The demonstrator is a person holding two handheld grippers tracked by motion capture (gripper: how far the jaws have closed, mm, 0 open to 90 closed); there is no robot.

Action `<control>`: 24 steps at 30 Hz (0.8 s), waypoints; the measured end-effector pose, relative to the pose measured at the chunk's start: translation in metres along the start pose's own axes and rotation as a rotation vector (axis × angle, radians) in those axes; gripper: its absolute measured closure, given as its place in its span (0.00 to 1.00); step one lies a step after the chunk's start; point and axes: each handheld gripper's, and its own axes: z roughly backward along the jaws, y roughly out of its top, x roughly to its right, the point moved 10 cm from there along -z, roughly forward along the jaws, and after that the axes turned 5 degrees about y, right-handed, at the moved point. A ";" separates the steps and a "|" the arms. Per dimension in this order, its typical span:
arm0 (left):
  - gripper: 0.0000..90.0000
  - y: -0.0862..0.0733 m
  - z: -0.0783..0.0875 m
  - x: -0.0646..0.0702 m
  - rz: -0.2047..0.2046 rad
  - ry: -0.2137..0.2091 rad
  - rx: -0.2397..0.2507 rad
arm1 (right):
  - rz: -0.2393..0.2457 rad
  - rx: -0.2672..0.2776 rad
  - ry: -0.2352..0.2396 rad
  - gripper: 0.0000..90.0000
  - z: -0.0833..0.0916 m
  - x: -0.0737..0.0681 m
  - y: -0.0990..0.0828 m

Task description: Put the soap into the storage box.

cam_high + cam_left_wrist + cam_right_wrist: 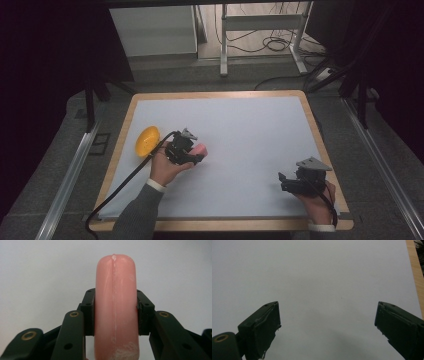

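Two cameras split your work: the left gripper view shows your left hand-held gripper (115,315) clamped on both sides of a pink sausage (115,312), its seam and scuffs plain. From the high view, the sausage (199,149) pokes out over the white tabletop (250,140), near a yellow lemon (147,140). Your right hand-held gripper (327,320) gapes wide, holding nothing.

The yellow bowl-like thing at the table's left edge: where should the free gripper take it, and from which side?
Judging by its shape, the yellow thing is a smooth dome, too wide and slippery to span. Better to pinch its edge on the side facing the table's middle, coming in low from the right. The right gripper is open and idle; the left gripper is shut on the pink sausage.
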 end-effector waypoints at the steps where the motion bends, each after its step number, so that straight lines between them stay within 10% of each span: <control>1: 0.67 0.000 0.001 -0.001 0.005 0.001 0.003 | 0.001 -0.001 0.000 0.07 0.000 0.000 0.000; 24: 0.67 -0.001 0.019 -0.017 0.024 0.033 0.029 | -0.003 0.023 -0.012 0.08 0.003 0.002 0.003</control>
